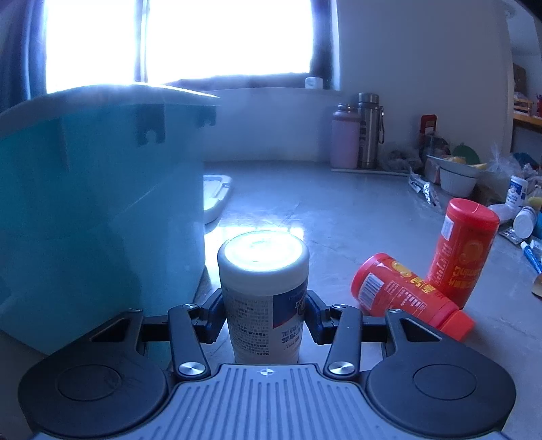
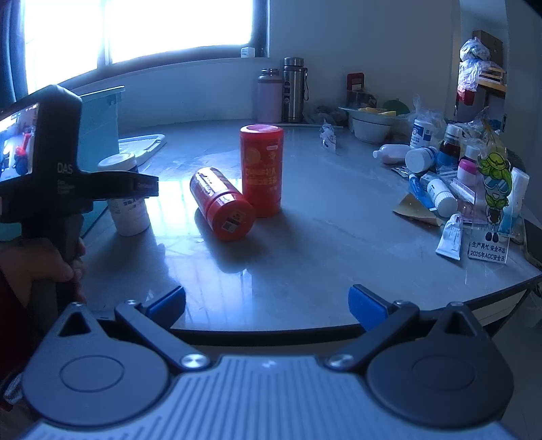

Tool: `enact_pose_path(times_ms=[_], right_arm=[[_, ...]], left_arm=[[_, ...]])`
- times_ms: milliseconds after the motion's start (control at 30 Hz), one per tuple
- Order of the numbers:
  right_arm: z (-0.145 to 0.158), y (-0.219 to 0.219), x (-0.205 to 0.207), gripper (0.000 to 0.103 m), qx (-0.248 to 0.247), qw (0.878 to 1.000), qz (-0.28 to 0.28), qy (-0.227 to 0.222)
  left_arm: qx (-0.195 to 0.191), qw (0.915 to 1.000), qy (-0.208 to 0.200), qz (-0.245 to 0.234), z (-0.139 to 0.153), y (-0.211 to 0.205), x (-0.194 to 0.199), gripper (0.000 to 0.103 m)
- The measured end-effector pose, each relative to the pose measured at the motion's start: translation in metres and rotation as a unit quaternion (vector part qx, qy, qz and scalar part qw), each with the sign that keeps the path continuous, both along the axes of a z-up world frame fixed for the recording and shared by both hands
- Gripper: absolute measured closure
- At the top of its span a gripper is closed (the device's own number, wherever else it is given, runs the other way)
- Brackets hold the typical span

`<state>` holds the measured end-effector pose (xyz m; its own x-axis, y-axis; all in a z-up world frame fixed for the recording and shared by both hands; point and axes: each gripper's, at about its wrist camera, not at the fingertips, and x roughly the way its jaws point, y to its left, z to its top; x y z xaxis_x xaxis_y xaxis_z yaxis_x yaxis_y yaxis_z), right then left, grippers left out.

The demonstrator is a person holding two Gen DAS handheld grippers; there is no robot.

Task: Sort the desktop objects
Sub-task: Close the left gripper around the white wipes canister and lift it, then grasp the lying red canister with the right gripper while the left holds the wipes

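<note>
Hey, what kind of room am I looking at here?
Probably a lived-in room at home, perhaps a dining or kitchen corner. A round grey table stands by a bright window; it carries two thermos flasks, a bowl and a heap of medicine bottles.

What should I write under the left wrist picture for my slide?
Left gripper shut on a white jar beside a teal bin, two red cans nearby.

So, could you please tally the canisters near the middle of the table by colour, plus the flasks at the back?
Red canisters: 2, one upright, one lying
White canister: 1, in the left tool
Flasks: 2, pink and steel
Total: 5
</note>
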<state>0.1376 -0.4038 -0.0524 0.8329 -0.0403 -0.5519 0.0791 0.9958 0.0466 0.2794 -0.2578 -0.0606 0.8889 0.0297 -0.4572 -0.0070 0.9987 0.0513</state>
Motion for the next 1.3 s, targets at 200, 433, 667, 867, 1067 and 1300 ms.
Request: enact_pose_path(times_ms=[200,433,667,867,1067,1300], right_arm=[[0.006,0.001,-0.001,0.0,-0.004,1.0,0.003,-0.007],[0.013,0.009,-0.002,0.0,-0.003,1.0,0.018,-0.01],[0.016,0.021,-0.004,0.0,0.006,0.999,0.026,-0.017],[0.017,0.025,-0.005,0.0,0.023,0.999,0.026,-0.017],[0.02,0.024,-0.001,0.0,0.032,0.999,0.028,-0.028],[0.02,0.017,0.016,0.0,0.034,0.998,0.028,-0.033]], left_arm=[[-0.01,0.9999,-0.01,0.002,0.013,0.01,-0.011,0.055],[-0.014,0.9999,-0.005,-0.003,0.026,0.024,-0.032,0.055],[-0.014,0.9997,-0.003,-0.019,0.029,0.039,-0.064,0.055],[-0.015,0.9996,-0.003,-0.023,0.033,0.051,-0.087,0.055],[-0.02,0.9996,-0.002,-0.018,0.038,0.059,-0.103,0.055],[-0.036,0.9992,0.015,0.008,0.033,0.069,-0.1,0.055]])
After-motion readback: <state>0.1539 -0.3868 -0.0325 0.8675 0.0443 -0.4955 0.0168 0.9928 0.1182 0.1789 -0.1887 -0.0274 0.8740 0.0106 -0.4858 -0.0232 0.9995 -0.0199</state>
